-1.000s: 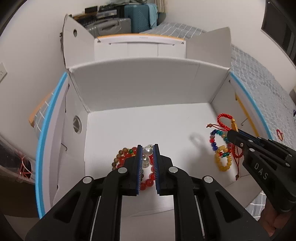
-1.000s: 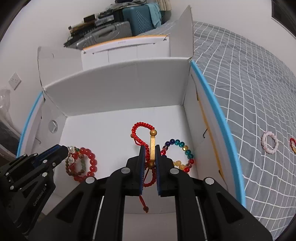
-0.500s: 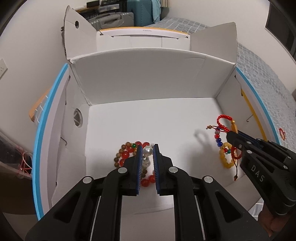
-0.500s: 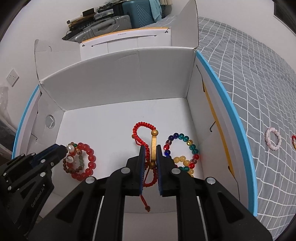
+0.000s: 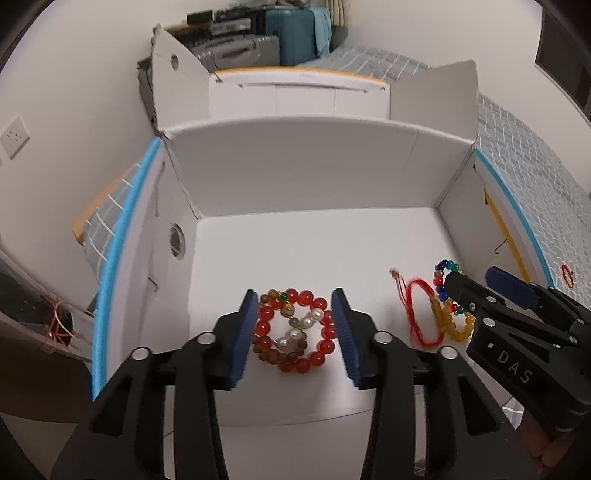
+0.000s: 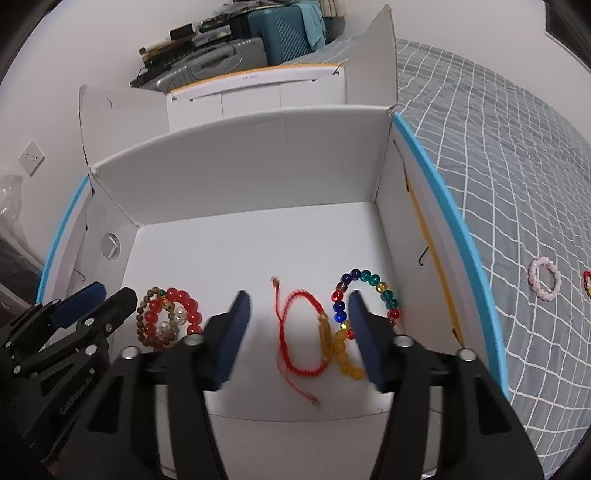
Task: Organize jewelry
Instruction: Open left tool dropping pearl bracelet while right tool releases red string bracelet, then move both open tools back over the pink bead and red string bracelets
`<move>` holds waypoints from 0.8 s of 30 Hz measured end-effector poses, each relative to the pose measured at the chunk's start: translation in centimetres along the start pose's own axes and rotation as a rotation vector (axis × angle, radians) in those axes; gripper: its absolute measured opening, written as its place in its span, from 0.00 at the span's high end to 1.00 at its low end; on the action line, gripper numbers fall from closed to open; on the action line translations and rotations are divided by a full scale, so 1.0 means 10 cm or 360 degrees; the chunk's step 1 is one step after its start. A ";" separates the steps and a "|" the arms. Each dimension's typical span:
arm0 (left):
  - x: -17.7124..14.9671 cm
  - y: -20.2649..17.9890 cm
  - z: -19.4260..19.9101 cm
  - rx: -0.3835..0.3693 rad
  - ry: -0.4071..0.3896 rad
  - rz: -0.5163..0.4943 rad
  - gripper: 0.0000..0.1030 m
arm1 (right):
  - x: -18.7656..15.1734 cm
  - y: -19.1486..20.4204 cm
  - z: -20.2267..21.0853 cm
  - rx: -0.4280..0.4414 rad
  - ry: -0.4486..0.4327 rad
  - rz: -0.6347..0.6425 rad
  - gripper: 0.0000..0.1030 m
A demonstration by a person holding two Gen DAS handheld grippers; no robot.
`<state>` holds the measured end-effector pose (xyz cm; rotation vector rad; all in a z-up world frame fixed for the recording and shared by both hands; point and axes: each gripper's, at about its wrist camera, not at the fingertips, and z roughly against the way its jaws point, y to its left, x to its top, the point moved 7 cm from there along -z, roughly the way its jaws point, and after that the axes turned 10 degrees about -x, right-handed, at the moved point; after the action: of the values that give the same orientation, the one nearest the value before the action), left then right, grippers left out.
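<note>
A white cardboard box stands open on the bed. On its floor at the left lies a cluster: a red bead bracelet, a pearl bracelet and a brown bead bracelet. My left gripper hangs over the cluster with its jaws opening; the beads lie between the pads, untouched. At the right lie a red cord bracelet with a gold bar, a multicolour bead bracelet and a yellow bead bracelet. My right gripper straddles the cord bracelet, jaws opening, pads off it.
A pink bead bracelet and a small red piece lie on the grey checked bedspread right of the box. The box flaps stand up at the back. Suitcases are stacked behind by the wall.
Both grippers went from shut to open. The left let go of the pearl bracelet and the right let go of the red cord bracelet; both pieces now lie on the box floor.
</note>
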<state>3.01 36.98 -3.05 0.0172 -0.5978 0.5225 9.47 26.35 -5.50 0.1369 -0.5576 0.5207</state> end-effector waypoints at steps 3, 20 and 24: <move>0.02 0.02 0.11 0.0021 -0.0056 0.0009 0.42 | 0.03 -0.03 0.12 -0.0007 -0.0043 -0.0017 0.35; -0.06 -0.47 0.50 -0.0109 -0.0184 -0.0083 0.10 | -0.05 -0.84 0.78 -0.0179 -0.0258 -0.0120 0.07; -0.05 -0.73 0.53 -0.0167 -0.0202 -0.0129 0.07 | -0.14 -1.16 0.84 -0.0227 -0.0274 -0.0151 0.07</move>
<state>3.29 29.48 2.09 -0.0249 -0.7451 0.4128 10.37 13.58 1.02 0.0725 -0.7504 0.3771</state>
